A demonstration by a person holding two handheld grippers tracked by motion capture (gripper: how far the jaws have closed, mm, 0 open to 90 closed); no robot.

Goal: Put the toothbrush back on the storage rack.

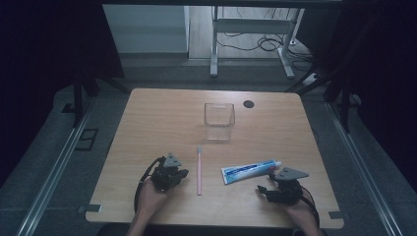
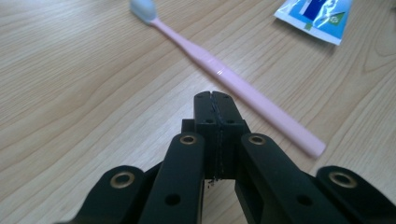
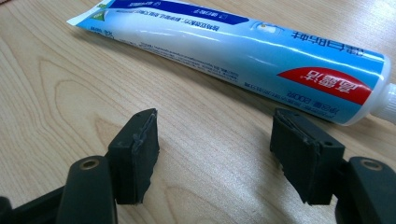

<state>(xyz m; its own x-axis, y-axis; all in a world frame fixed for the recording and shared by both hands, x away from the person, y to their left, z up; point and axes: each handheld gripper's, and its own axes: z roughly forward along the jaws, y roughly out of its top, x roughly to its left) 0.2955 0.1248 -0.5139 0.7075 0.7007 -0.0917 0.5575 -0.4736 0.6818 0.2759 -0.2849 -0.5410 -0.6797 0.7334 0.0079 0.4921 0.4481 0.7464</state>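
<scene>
On the left, the left gripper (image 1: pixel 169 176) is held low over the desk (image 1: pixel 147 123) with its jaws pressed flat together and nothing between them, as is seen in the left gripper view; no grasp is possible from this state, so the jaws would have to be parted first. The pink toothbrush (image 2: pixel 224 77) lies flat just ahead of and to the right of those closed jaws, apart from them, its bristled head at the far end, so the handle end is the nearer part to take. Farther back, beyond both grippers, a clear cup (image 1: pixel 219 121) stands upright, probably as the place meant for the things. To the right, the toothpaste tube (image 3: pixel 243 51) lies flat across the front of the right gripper (image 3: pixel 215 140), whose jaws stand moderately wide and empty, just short of the tube, apparently readied to close across its body.
</scene>
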